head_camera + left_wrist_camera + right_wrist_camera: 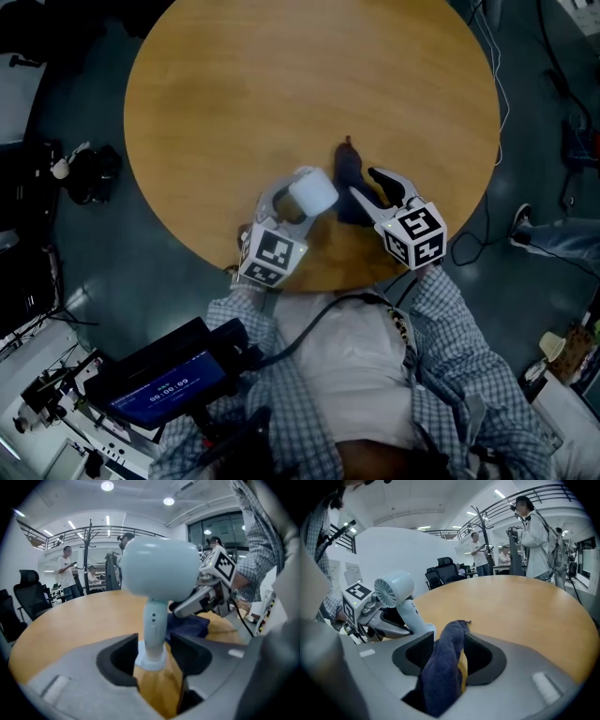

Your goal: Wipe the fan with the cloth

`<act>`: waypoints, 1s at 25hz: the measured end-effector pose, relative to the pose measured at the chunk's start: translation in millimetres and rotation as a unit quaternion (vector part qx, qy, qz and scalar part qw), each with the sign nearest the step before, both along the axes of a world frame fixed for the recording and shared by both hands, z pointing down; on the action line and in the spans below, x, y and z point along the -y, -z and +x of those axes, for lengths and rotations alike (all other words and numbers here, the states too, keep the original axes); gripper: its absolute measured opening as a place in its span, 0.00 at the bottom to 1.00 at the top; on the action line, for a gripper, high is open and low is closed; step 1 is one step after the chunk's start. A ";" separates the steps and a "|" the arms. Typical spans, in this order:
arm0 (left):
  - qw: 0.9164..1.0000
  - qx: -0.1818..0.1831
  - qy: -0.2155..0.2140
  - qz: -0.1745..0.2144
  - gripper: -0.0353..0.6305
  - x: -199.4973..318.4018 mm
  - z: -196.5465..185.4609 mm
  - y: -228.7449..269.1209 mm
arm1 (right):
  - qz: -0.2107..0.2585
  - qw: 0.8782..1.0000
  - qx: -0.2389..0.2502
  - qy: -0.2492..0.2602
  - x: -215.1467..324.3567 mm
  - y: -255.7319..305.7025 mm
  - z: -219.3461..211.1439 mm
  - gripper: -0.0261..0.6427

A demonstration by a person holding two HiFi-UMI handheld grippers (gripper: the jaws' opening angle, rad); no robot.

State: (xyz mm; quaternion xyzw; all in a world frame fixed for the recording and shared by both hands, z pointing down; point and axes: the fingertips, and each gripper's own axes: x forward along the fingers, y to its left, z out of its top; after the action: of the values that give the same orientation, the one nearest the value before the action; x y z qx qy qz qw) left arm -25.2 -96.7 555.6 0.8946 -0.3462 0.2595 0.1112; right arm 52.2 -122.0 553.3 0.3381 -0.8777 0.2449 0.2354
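Note:
A small pale-blue fan (311, 192) stands upright on the round wooden table (281, 84) near its front edge. My left gripper (295, 208) stands open around it: the fan's stem (153, 625) rises between the two dark pads with a gap on each side. A dark blue cloth (349, 178) lies just right of the fan. My right gripper (370, 192) is open, and the cloth (445, 663) hangs bunched between its pads, with table showing beside it. From the right gripper view the fan (393, 590) and the left gripper are at the left.
Beyond the fan the wooden tabletop stretches away. A device with a lit screen (159, 380) sits at the lower left. Cables (487, 216) run over the dark floor at the right. Office chairs (447, 571) and standing people (532, 536) are beyond the table.

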 end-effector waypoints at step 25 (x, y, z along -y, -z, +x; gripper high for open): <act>0.976 -0.081 0.167 0.117 0.05 12.9 -77.4 141.3 | 0.128 0.986 0.106 -0.026 15.1 135.9 -10.1 0.04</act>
State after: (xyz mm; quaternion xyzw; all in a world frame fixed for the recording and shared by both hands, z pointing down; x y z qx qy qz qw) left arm -102.7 -109.6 414.3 0.8491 -0.5085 0.1214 0.0758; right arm 42.1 -137.1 417.4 0.3604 -0.9126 0.1712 0.0895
